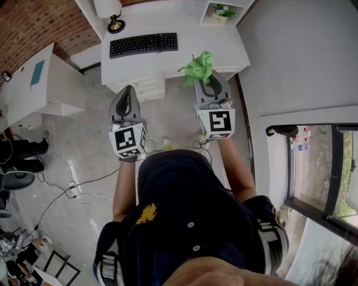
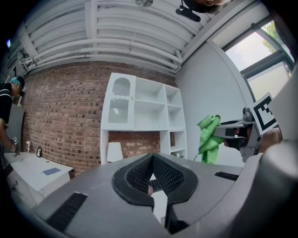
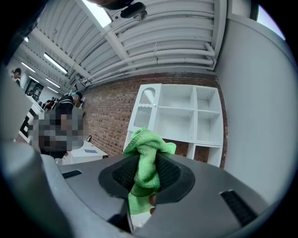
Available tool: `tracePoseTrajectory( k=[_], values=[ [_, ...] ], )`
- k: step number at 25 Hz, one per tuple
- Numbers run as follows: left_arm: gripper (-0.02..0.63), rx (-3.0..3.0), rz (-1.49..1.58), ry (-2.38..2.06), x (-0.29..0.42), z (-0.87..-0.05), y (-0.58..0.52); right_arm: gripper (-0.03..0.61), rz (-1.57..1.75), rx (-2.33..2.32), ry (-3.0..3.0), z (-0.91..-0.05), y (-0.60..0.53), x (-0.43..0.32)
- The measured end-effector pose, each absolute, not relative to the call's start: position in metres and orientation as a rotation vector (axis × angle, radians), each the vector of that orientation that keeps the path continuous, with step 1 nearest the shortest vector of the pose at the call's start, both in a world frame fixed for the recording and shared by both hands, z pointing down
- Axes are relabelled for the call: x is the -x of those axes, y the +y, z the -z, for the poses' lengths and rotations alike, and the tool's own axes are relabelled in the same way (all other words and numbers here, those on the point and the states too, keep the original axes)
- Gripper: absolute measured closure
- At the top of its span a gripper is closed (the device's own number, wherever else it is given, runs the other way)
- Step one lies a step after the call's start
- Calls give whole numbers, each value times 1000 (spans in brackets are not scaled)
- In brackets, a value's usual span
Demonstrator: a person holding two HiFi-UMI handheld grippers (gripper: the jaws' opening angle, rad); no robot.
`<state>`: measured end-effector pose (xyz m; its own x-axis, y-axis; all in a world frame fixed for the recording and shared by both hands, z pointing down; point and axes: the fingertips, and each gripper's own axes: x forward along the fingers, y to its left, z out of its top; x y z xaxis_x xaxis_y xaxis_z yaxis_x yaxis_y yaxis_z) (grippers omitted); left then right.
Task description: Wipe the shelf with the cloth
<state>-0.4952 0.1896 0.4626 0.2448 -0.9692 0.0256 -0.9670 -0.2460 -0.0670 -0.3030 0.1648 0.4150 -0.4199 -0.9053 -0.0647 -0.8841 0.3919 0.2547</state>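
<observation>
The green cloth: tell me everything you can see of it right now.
The green cloth is bright lime and looks like soft, nubby microfibre, bunched and creased. The right gripper pinches it at about its middle, jaws closed on it. A crumpled wad bulges past the jaw tips and a tail hangs down on the near side. It is held in the air, short of the white shelf unit and not touching it. Only the jaw pads touch it.

Office-type workspace: white desk (image 1: 184, 22) with keyboard (image 1: 144, 44) and lamp (image 1: 112, 14), brick wall (image 2: 65, 116), shelf unit (image 2: 144, 116), floor cables (image 1: 72, 190).
</observation>
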Motion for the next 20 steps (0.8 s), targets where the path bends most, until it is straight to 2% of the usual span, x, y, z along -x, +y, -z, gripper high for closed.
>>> tracePoseTrajectory(
  k=[15, 20],
  values=[
    [603, 2533, 89, 1735, 457, -454, 168, 503, 332, -1585, -2573, -425, 171, 297],
    [603, 2495, 59, 1682, 443, -446, 177, 503, 575, -1237, -2538, -419, 181, 325]
  ],
)
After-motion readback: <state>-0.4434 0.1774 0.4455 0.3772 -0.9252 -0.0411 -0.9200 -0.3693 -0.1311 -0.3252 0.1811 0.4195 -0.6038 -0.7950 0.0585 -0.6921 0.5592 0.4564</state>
